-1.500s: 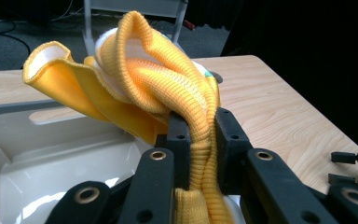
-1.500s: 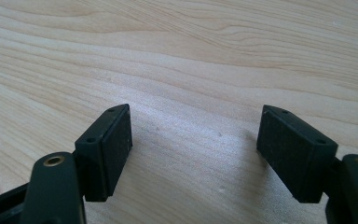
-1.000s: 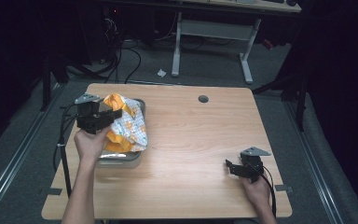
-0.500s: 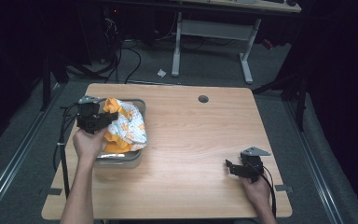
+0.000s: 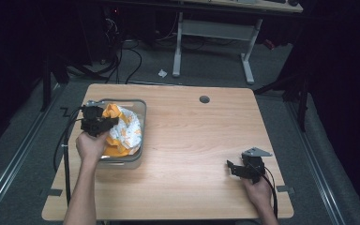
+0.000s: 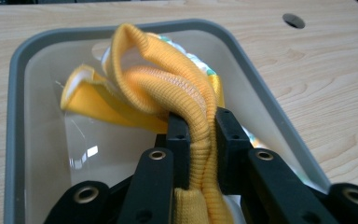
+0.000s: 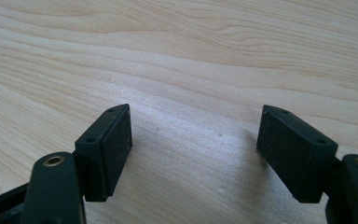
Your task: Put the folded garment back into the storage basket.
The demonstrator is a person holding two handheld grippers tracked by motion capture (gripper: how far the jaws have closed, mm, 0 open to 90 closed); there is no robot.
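Observation:
A yellow and white garment [image 5: 122,131] lies bunched in a clear grey-rimmed bin [image 5: 143,105] at the table's left. My left gripper [image 5: 110,121] hangs over the bin, shut on the garment's ribbed yellow edge [image 6: 186,98], which runs between the two jaws in the left gripper view [image 6: 203,135]. The bin's rim [image 6: 14,93] curves round behind the cloth. Near the table's front right, my right gripper [image 5: 230,168] rests low over bare wood, open, with nothing between its pads [image 7: 114,144].
A round cable hole [image 5: 204,99] sits near the table's far edge. Wide bare wood [image 5: 192,150] lies between the bin and the right gripper. Beyond the table stand a white desk frame [image 5: 215,33] and floor cables [image 5: 122,51].
My left gripper has moved down and back toward the bin with the garment, which now sits lower and more inside it. The right gripper has stayed put.

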